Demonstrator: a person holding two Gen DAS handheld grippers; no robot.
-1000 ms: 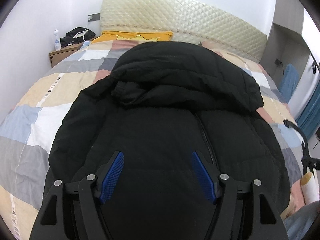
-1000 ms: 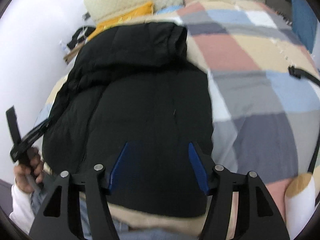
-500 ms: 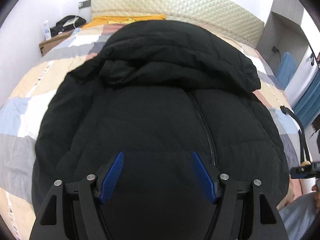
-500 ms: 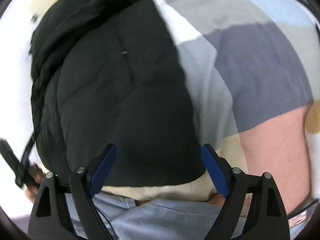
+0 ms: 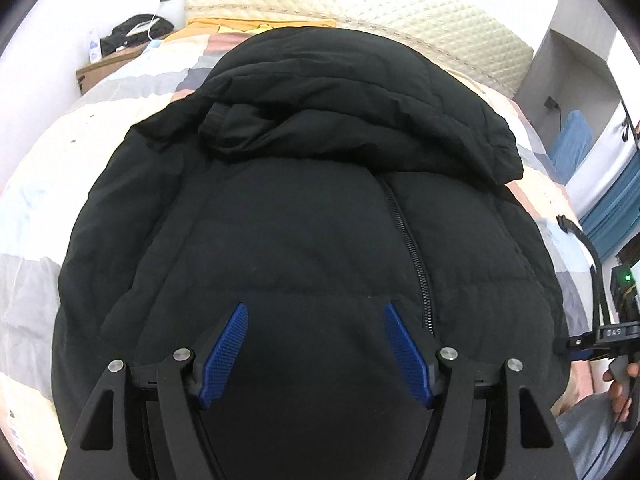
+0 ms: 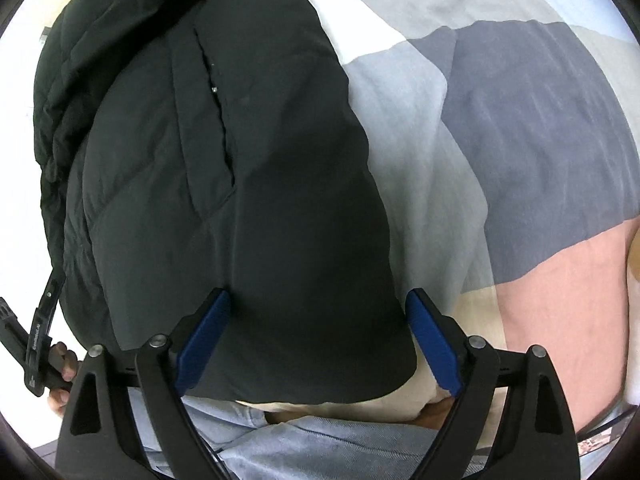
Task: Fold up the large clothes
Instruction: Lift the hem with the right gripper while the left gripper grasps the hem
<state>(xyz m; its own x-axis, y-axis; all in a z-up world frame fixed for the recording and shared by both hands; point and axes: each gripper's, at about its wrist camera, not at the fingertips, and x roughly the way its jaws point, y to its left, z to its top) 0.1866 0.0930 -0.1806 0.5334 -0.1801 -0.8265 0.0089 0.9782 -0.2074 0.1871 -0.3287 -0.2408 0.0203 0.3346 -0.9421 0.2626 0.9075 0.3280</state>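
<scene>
A black padded jacket (image 5: 320, 208) lies flat on the patchwork bed (image 6: 520, 128), zipped front up. Its long axis runs from the hem at the near edge of the bed, where the person stands, to the hood (image 5: 360, 92), which points toward the quilted headboard (image 5: 360, 16) at the far edge.

Left tool (image 5: 316, 344): released, blue pads apart with nothing clamped, poised above the lower front of the jacket just to the left of the zipper (image 5: 408, 248). Whether the pads touch the cloth cannot be told.

Right tool (image 6: 318, 340): jaws opening, pointed steeply down at the jacket's near right corner. The hem corner lies between the pads, but they do not press on it; one pad stands over the black cloth, the other at the jacket's side edge, beside bare bedding.

Judged relation for the coming move: the right tool is nearer the hem and side edge. Both tools stand at the hem end, so a fold would carry the cloth along the long axis toward the hood.
</scene>
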